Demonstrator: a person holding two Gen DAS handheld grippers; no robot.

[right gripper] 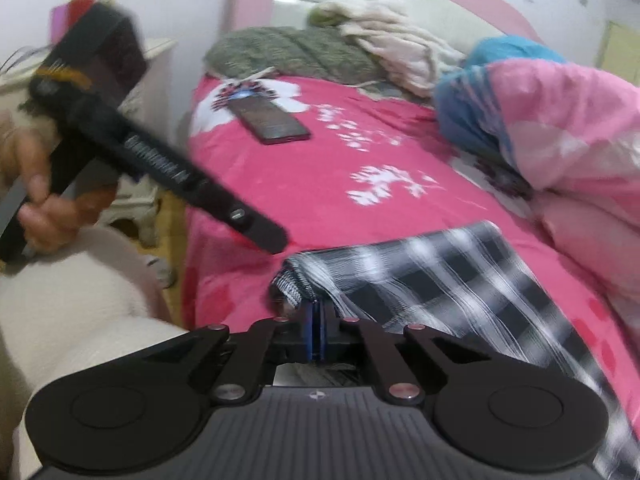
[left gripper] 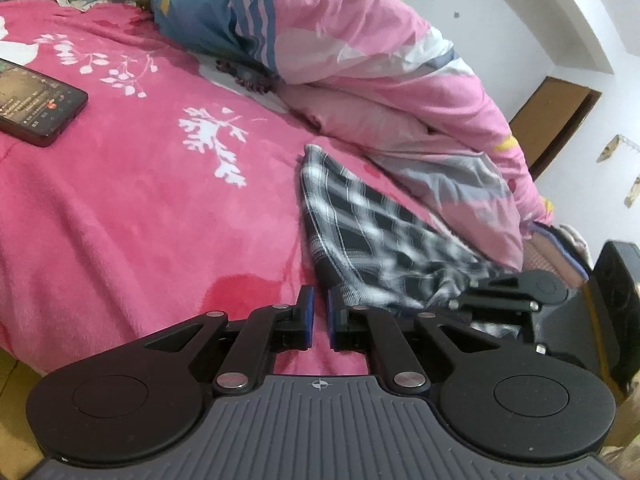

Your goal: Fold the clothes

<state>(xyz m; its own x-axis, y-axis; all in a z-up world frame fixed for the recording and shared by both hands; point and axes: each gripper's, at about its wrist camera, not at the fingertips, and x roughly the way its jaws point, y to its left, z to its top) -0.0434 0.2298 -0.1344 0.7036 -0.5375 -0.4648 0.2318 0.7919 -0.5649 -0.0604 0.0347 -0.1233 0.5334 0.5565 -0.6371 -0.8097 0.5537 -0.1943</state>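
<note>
I am at the grasp step of the fold: my right gripper (right gripper: 319,320) has its jaws pressed together at the near edge of the checked cloth (right gripper: 432,280), and from its own camera the hem seems to run in between the pads, so I judge it is pinching that edge, though blur keeps me from being sure. My left gripper (left gripper: 319,312) hangs just beside the cloth's left edge with its jaws nearly together, only a thin gap showing and nothing between them. The next move, I think, calls for the left to spread, take a second corner, and then both to lift and carry the edge over. The cloth is black-and-white plaid, thin and limp, lying rumpled on the pink bed cover (left gripper: 140,208), close to the heaped quilt (left gripper: 360,60); a phone (left gripper: 36,100) lies well apart.
</note>
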